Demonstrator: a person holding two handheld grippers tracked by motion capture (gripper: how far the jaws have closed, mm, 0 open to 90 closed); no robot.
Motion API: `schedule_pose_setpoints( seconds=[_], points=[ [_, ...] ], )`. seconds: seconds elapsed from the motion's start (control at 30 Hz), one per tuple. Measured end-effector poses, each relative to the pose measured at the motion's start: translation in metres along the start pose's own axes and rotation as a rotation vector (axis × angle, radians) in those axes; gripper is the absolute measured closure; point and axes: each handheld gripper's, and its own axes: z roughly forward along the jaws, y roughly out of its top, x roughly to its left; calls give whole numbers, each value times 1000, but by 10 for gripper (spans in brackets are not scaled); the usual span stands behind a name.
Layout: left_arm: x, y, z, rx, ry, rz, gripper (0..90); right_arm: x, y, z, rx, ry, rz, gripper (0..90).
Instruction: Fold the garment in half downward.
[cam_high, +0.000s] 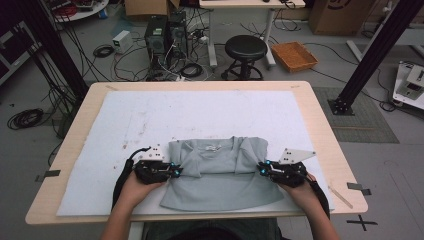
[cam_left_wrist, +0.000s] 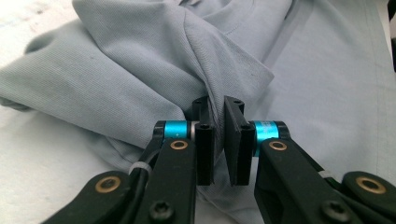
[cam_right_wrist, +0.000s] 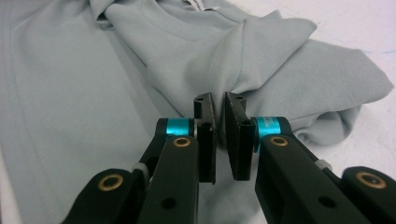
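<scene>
White-padded counter (cam_high: 125, 120), cluttered lab floor behind. Left gripper (cam_left_wrist: 218, 140) fingers (cam_left_wrist: 204, 149) pinch a folded sleeve of the grey T-shirt (cam_high: 220, 180) at 9 o'clock; right gripper (cam_right_wrist: 219, 140) fingers pinch the 3 o'clock sleeve. Shirt lies at 6 o'clock. Advice: lift both folds evenly, keep tension. Neck label unreadable.

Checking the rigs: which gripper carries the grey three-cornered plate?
The right gripper: the grey plate rises above it. The left gripper carries a white block instead.

Laboratory setting. Beyond the bench's (cam_high: 320, 150) far edge: computer towers (cam_high: 165, 34), loose floor cables (cam_high: 30, 117), a stool (cam_high: 245, 50). Black frame posts (cam_high: 370, 55) flank it.
</scene>
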Motion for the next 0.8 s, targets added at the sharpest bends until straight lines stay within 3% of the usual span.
schedule_pose_setpoints(
  seconds=[0.17, 0.23, 0.3, 0.37, 0.4, 0.43, 0.47, 0.5, 0.6, 0.67, 0.77, 0.8],
  points=[
    [0, -2, -1, -3, -2, -7, 823, 2, -7, 0, 27, -1, 20, 847],
    [0, -2, -1, -3, -2, -18, 776, 1, -9, 1, 35, 3, 33, 837],
    [0, -1, -1, -10, 7, -21, 653, 1, -9, 0, 28, 4, 38, 707],
    [-1, 2, -8, -80, 102, -28, 544, -2, -7, -4, 3, -14, 62, 613],
    [0, 4, -12, -116, 121, -47, 481, -5, -5, -8, -20, -29, 82, 578],
    [0, 4, -12, -116, 121, -47, 455, -5, -5, -8, -20, -29, 82, 578],
    [7, 6, -17, -161, 141, -77, 446, -12, -1, -14, -51, -78, 113, 542],
    [11, 8, -18, -174, 154, -95, 430, -15, 0, -15, -56, -83, 125, 542],
    [21, 14, -16, -150, 177, -115, 378, -25, 8, -15, -52, -127, 132, 542],
    [29, 20, -13, -135, 207, -102, 352, -33, 14, -12, -37, -152, 132, 550],
    [37, 24, -10, -146, 208, -113, 328, -42, 20, -7, -24, -178, 144, 548],
    [41, 25, -8, -145, 209, -131, 320, -52, 26, 1, -10, -181, 183, 525]
  ],
)
